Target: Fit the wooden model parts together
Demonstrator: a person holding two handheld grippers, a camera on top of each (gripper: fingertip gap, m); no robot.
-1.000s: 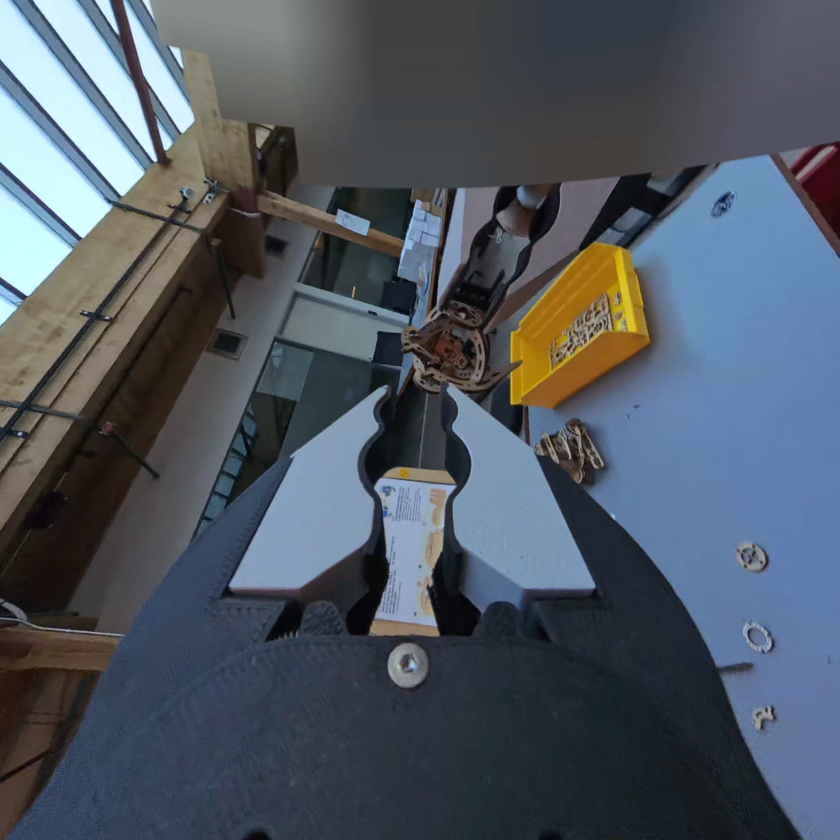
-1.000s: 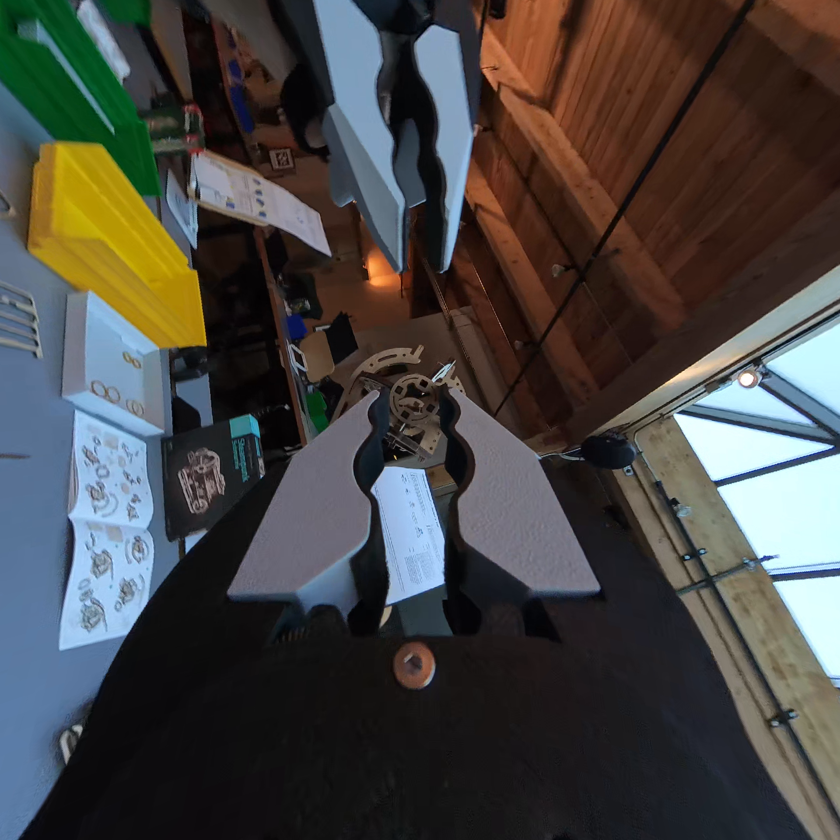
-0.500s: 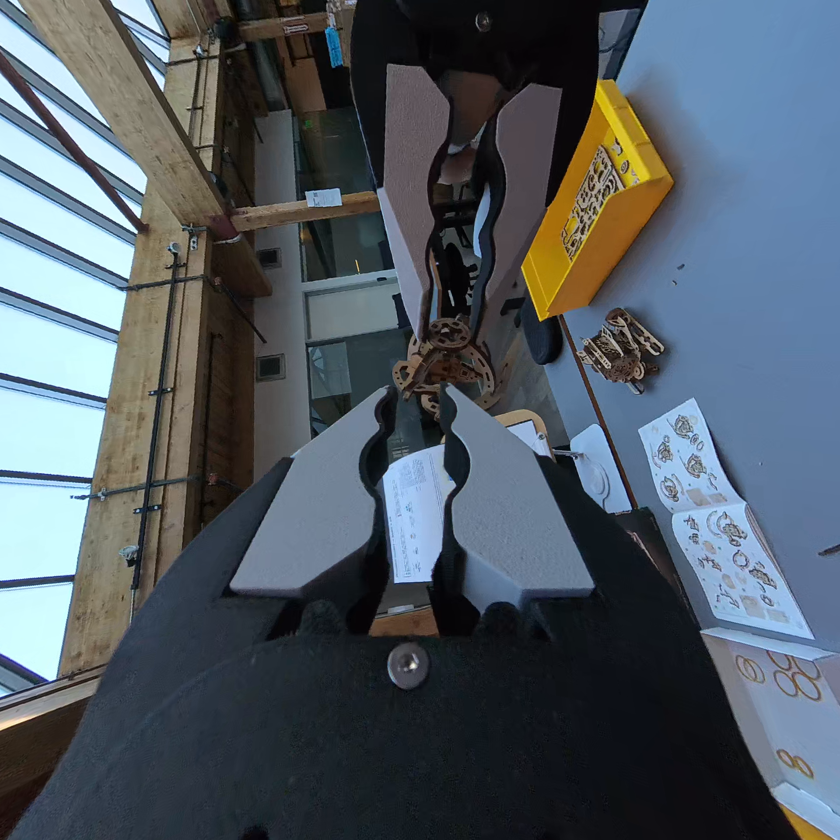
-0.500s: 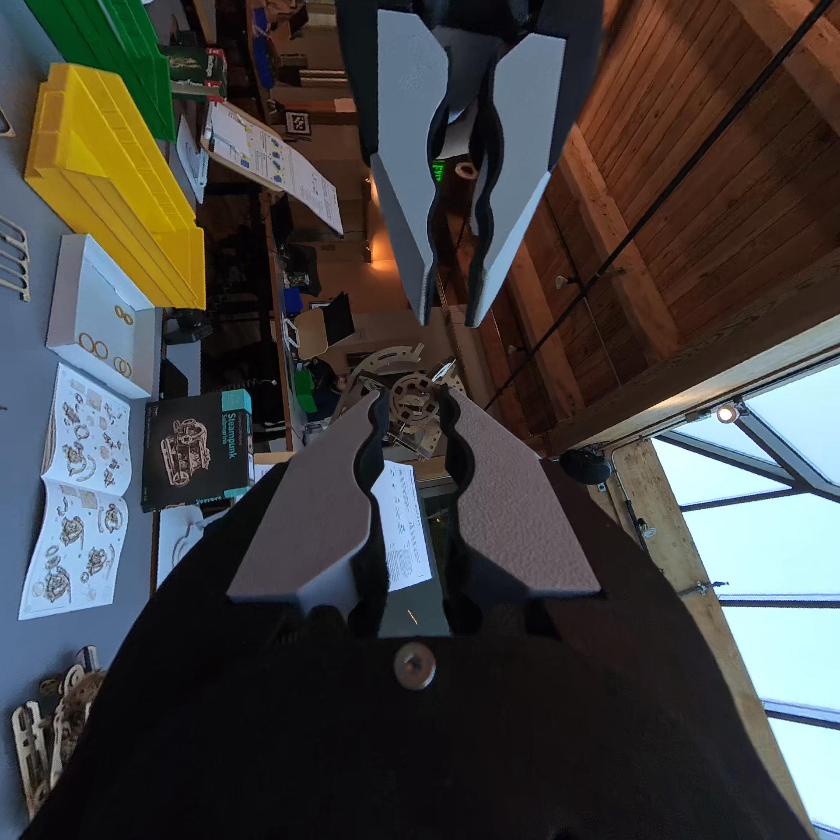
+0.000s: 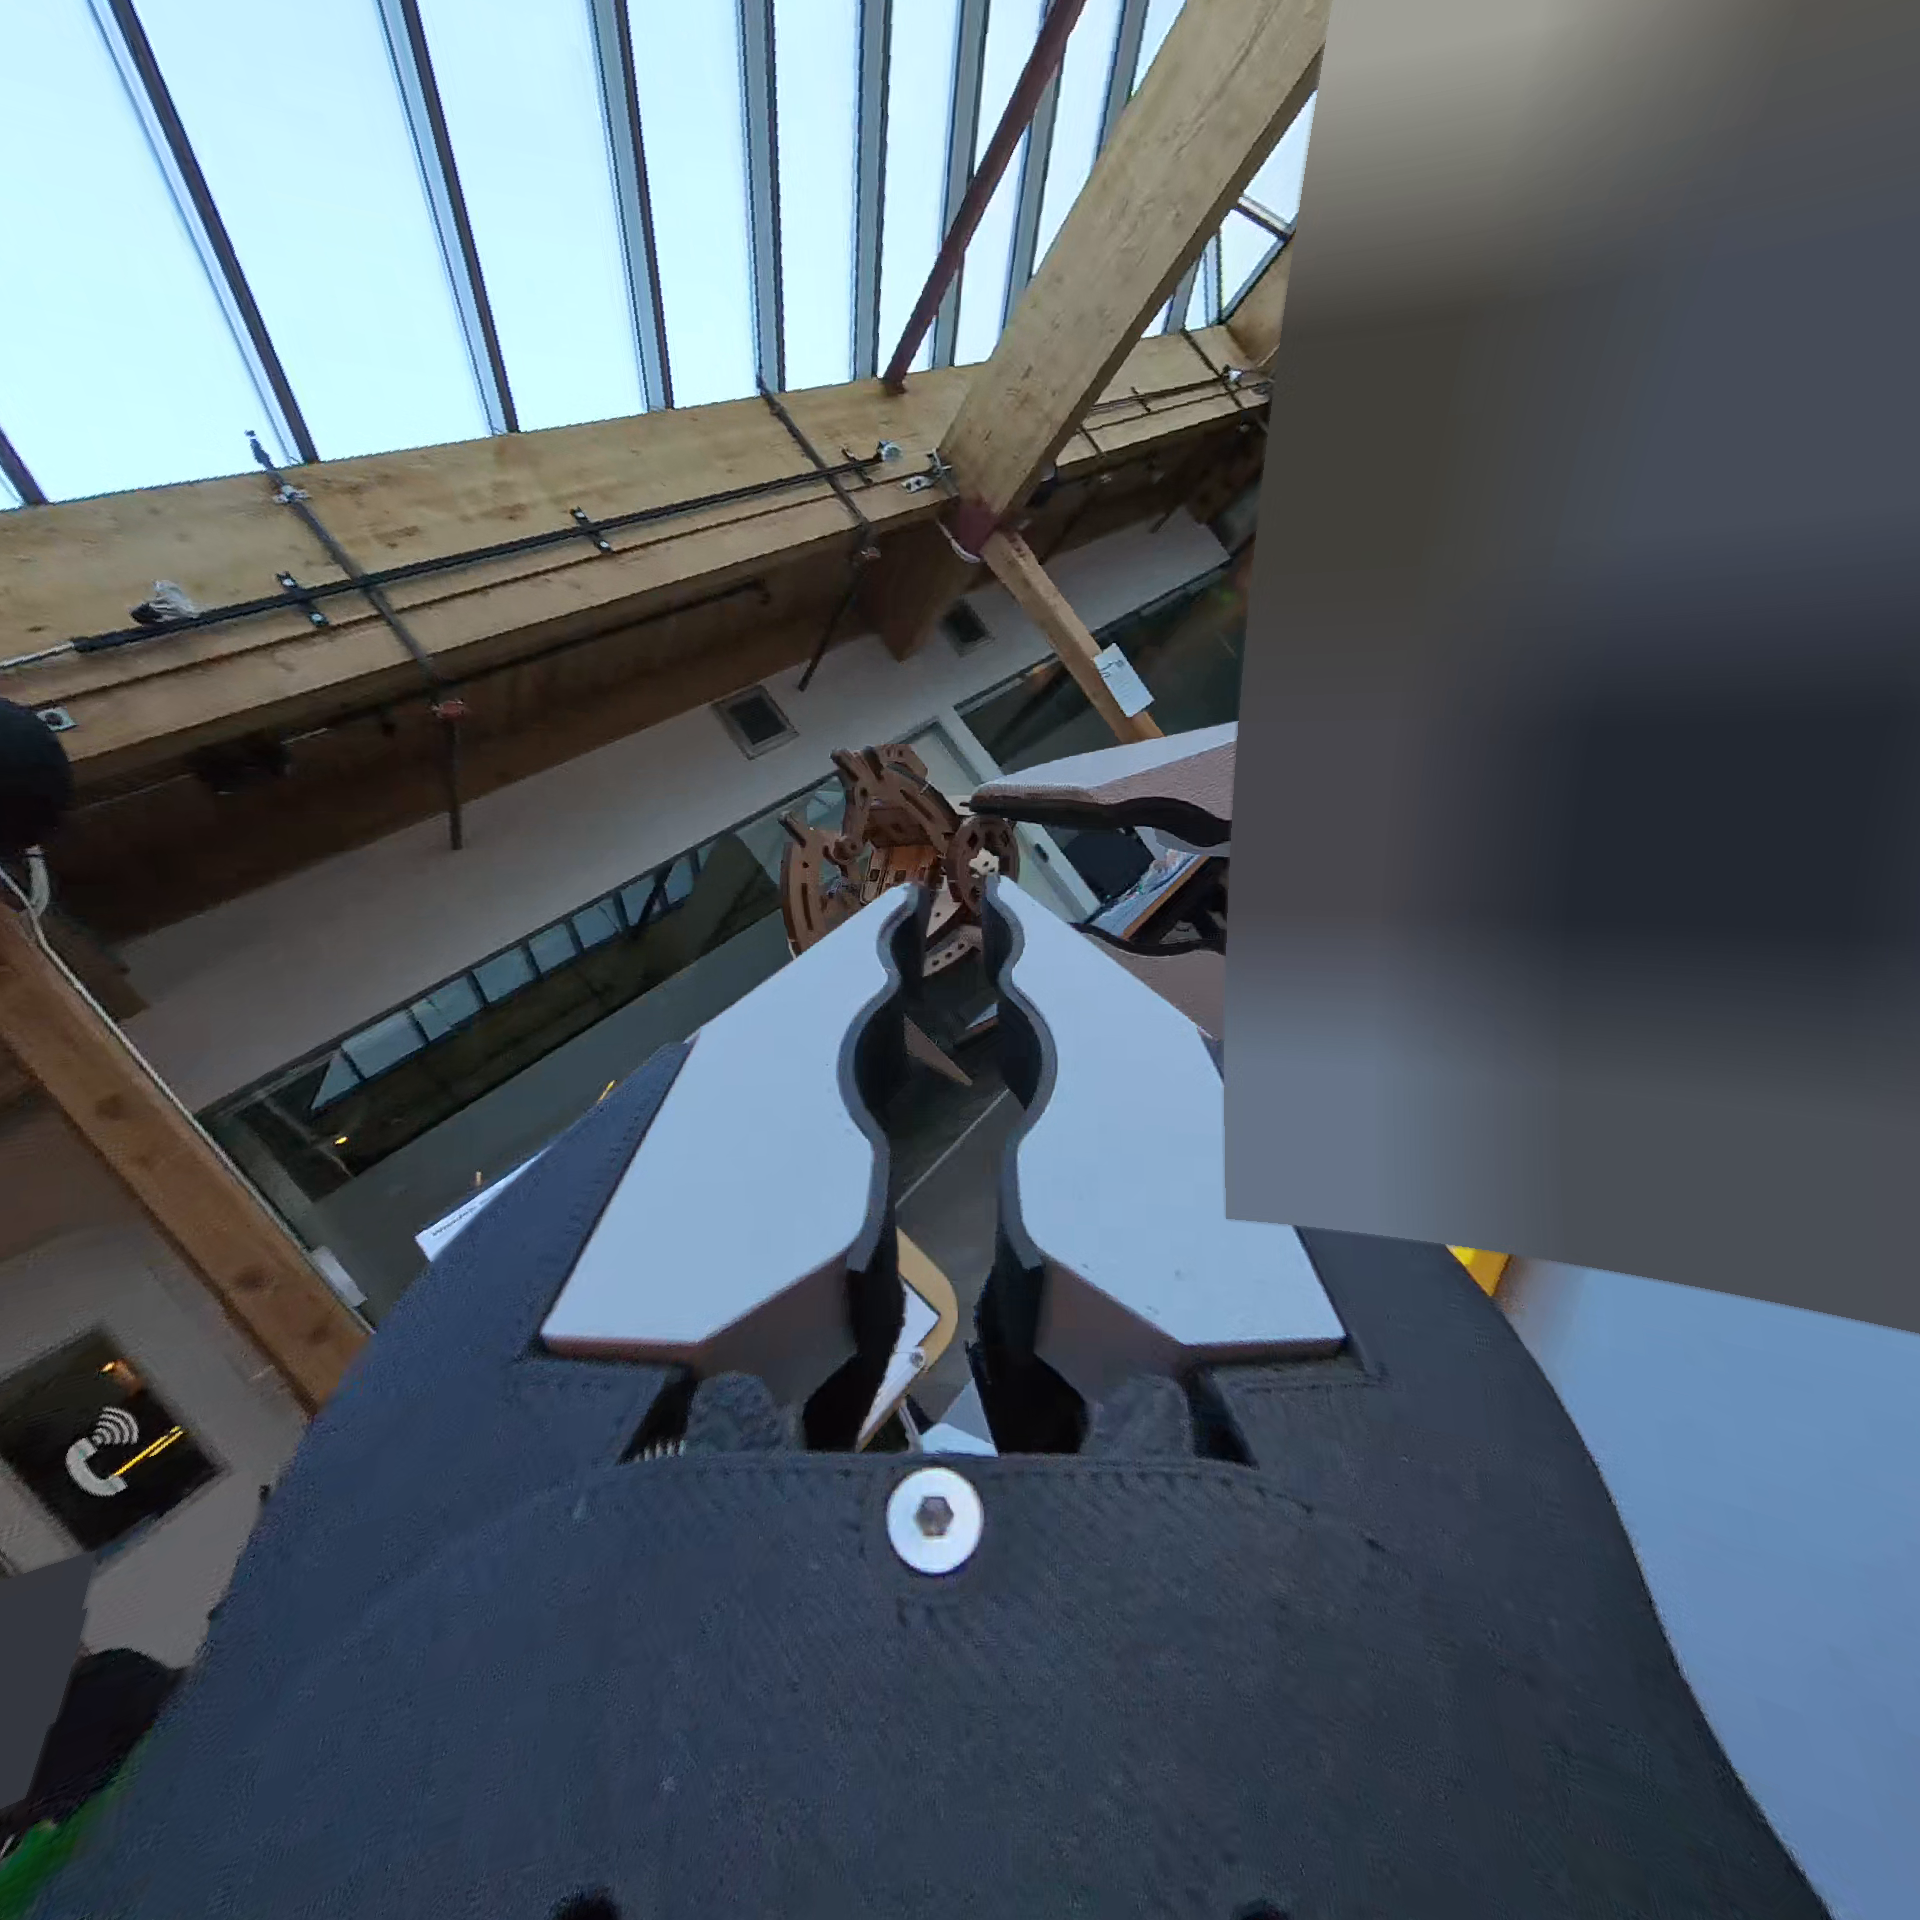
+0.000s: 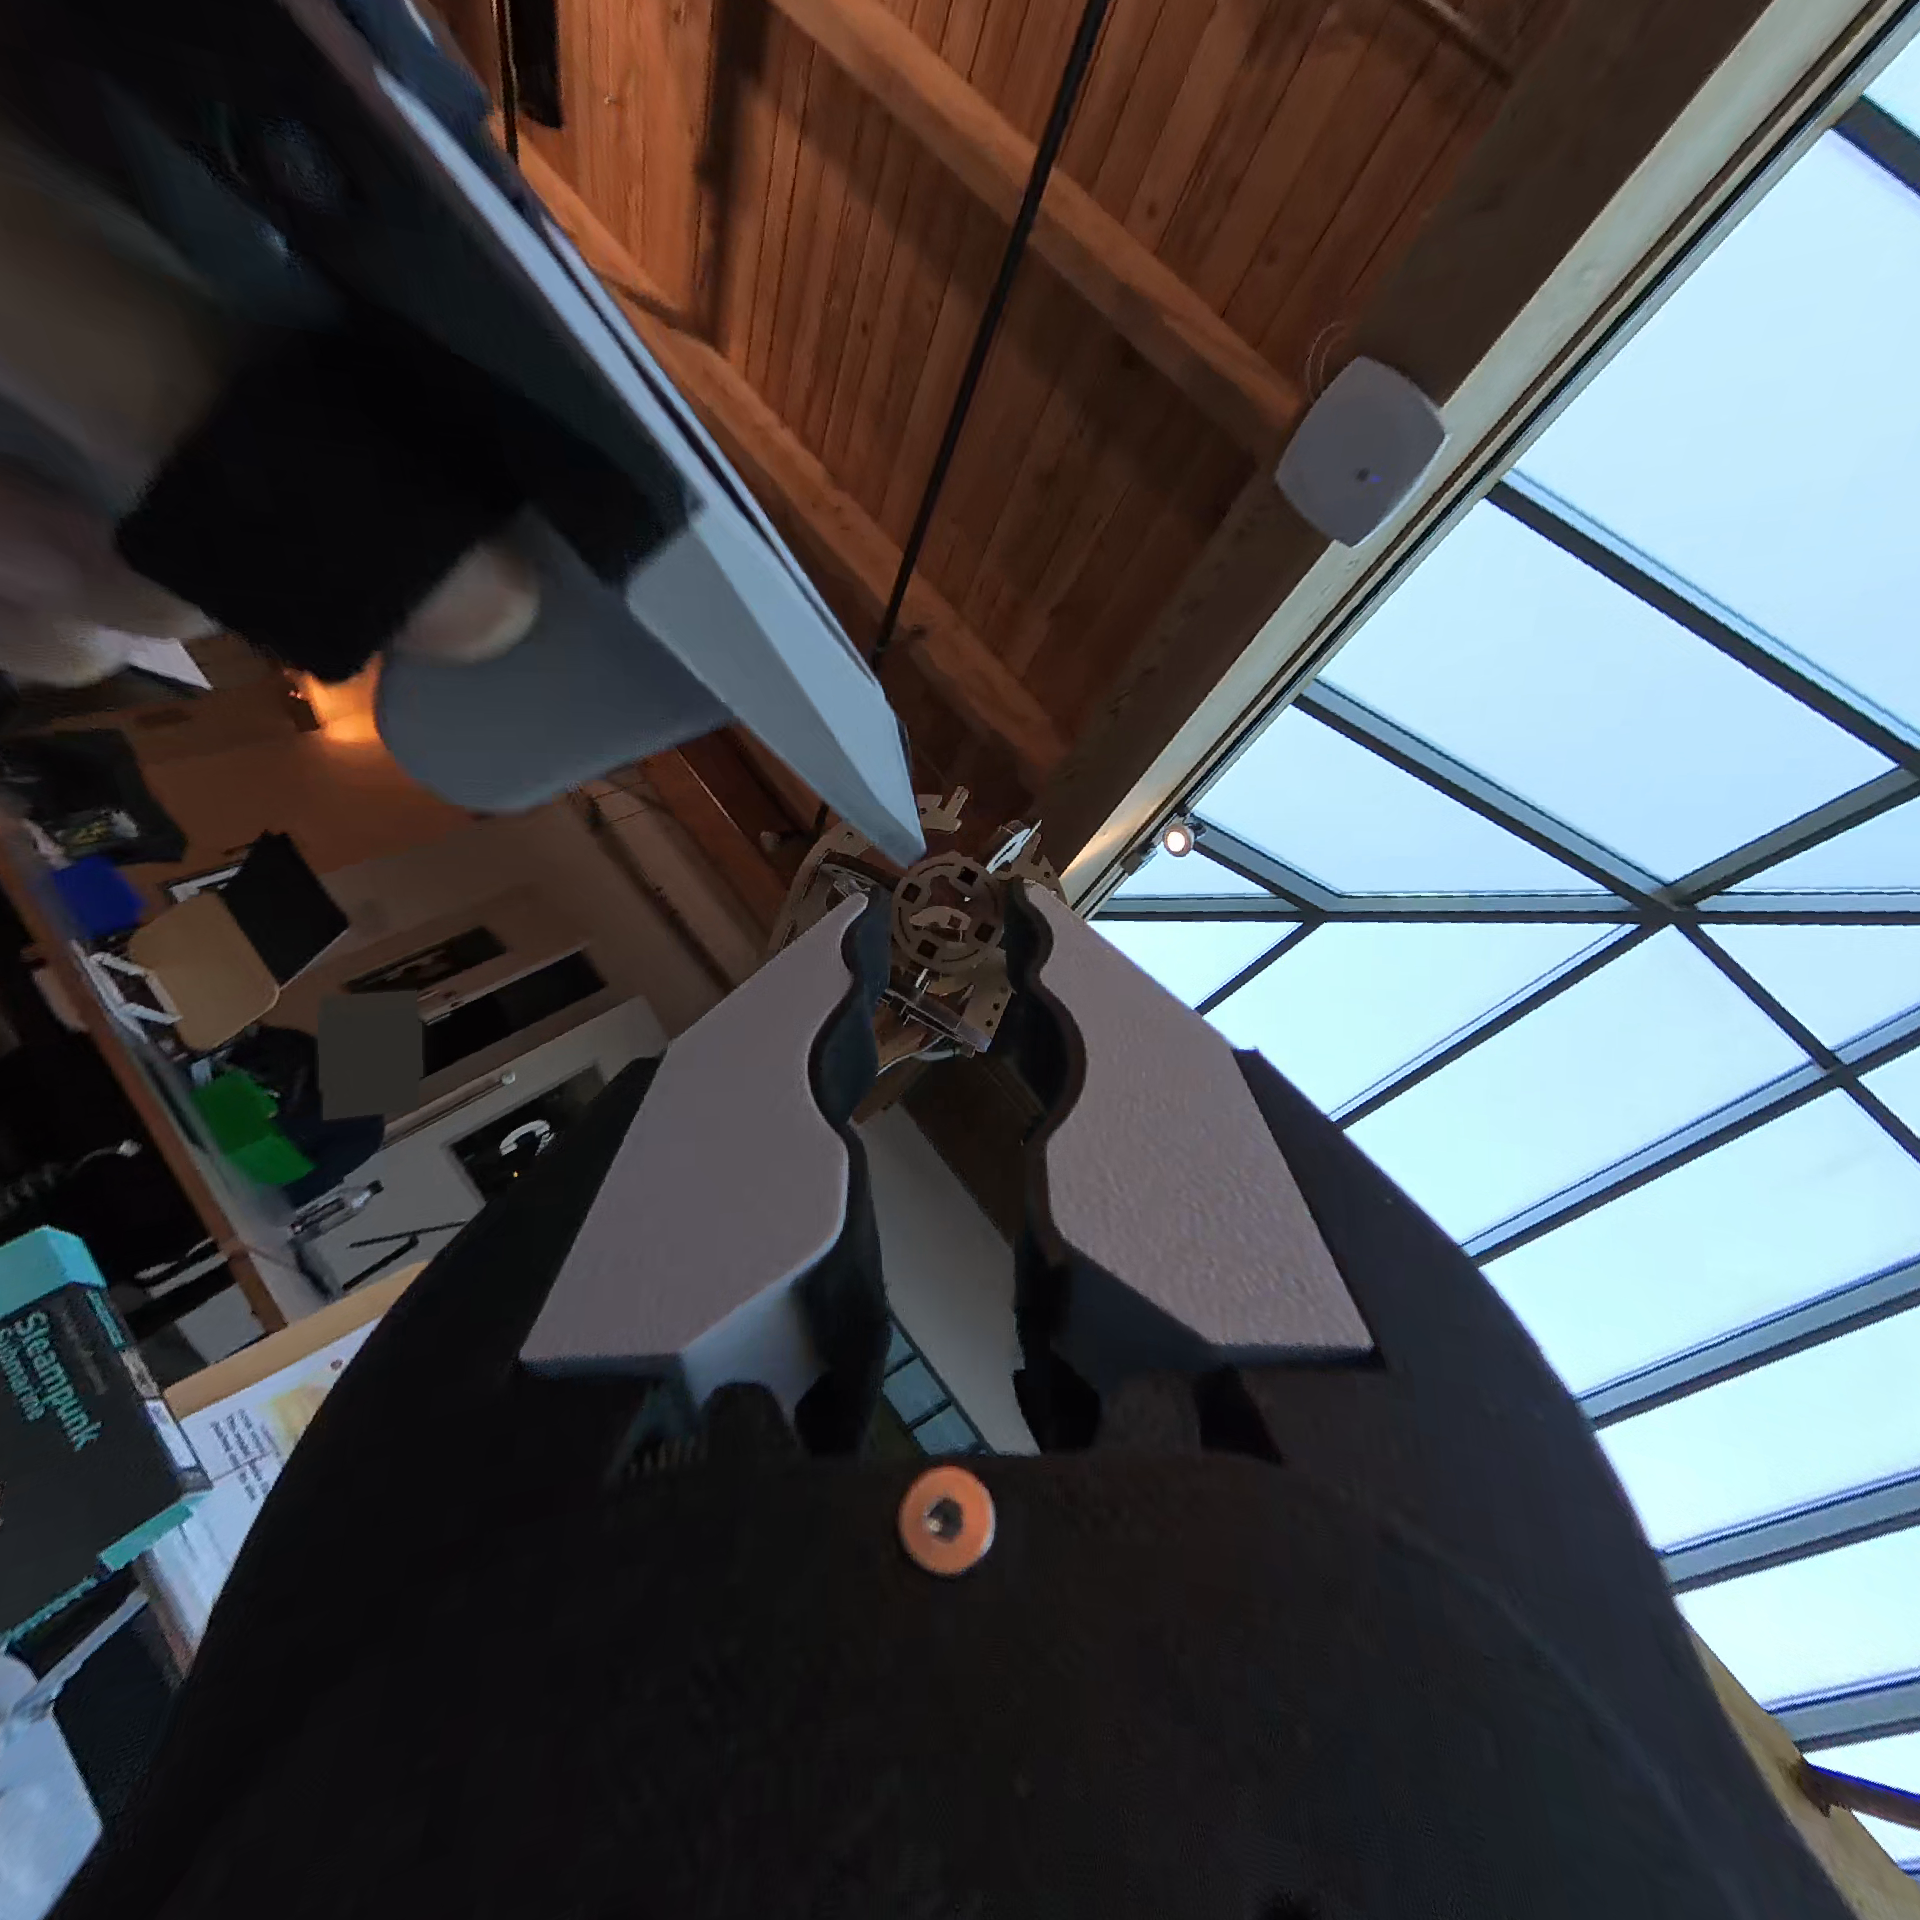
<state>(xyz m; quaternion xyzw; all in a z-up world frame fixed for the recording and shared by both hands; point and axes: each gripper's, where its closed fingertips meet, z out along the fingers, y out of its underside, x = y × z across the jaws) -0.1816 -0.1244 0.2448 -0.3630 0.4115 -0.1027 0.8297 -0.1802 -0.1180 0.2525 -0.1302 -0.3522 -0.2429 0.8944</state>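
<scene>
Between both tongs (image 5: 951, 896) (image 6: 940, 906), wooden model (image 5: 883, 842) held aloft.

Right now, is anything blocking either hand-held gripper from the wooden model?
Nothing visible does. The wooden model is gripped at the tips of the left hand-held gripper, and the right hand-held gripper grips it too, from another side.

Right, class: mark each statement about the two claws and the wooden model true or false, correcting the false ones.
1. Both claws grip the wooden model. True.
2. The model lies flat on the grey table. False: it is held up in the air, with skylight behind it.
3. In the right wrist view, the left claw reaches the model from the upper left. True.
4. The right claw is wide open and empty. False: it is shut on the model's round gear.
</scene>
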